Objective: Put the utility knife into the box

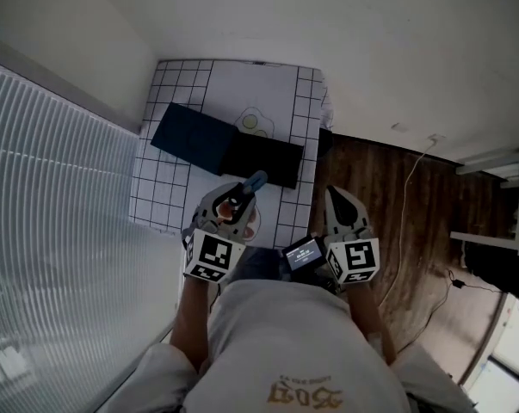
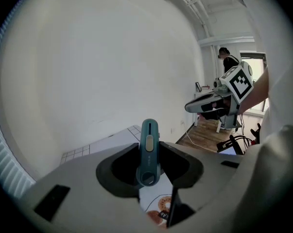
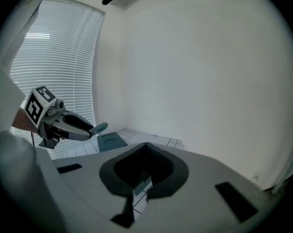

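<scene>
Clamping the teal utility knife (image 2: pixel 149 147) between its jaws, my left claw (image 1: pixel 239 198) holds it in the air over the near end of the gridded tablecloth (image 1: pixel 177 84). The knife's far end sticks out toward the dark box (image 1: pixel 216 144), which lies flat further up the cloth. My right claw (image 1: pixel 334 194) hangs near the cloth's right edge, jaws together and empty.

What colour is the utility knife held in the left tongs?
Teal, with a paler slider. The utility knife shows best in the left gripper view.
</scene>
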Demonstrator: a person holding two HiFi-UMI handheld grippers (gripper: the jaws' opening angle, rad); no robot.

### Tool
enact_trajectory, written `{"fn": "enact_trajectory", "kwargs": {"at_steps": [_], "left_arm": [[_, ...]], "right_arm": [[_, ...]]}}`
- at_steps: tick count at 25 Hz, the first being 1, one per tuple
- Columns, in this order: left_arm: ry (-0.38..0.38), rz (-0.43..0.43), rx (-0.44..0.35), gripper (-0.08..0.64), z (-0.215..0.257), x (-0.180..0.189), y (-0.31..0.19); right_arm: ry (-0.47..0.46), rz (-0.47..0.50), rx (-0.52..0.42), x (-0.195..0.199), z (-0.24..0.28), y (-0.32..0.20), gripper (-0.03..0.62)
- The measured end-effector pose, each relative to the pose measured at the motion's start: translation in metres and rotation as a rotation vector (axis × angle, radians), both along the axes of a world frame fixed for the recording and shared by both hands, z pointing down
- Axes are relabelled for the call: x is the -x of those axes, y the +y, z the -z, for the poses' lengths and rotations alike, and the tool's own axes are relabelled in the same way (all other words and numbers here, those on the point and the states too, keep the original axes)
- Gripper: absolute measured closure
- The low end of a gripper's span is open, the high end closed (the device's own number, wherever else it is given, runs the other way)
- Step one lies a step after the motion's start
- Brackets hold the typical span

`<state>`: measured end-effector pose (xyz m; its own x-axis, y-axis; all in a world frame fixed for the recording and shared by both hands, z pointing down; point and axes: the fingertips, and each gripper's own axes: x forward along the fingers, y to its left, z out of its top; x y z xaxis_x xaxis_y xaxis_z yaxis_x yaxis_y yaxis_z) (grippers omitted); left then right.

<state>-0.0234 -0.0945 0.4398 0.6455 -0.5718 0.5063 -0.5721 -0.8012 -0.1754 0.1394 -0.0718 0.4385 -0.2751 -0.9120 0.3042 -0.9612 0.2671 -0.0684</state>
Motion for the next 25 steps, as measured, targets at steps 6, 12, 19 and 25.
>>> {"fn": "enact_trajectory", "kwargs": {"at_steps": [6,12,19,25], "left_arm": [[-0.012,-0.038,0.037,0.423,-0.017,-0.005,-0.026],[-0.016,-0.081,0.065,0.423,-0.027,-0.013,-0.05],[-0.029,-0.124,0.112,0.423,-0.048,-0.021,-0.067],[-0.074,-0.17,0.146,0.423,-0.074,-0.028,-0.074]], "right_arm": [[0.01,-0.017,0.032,-0.001,-0.01,-0.022,0.584],[0.002,-0.027,0.065,0.001,-0.022,-0.042,0.584],[-0.002,-0.049,0.127,0.001,-0.043,-0.05,0.584],[0.0,-0.065,0.159,-0.002,-0.054,-0.054,0.584]]}}
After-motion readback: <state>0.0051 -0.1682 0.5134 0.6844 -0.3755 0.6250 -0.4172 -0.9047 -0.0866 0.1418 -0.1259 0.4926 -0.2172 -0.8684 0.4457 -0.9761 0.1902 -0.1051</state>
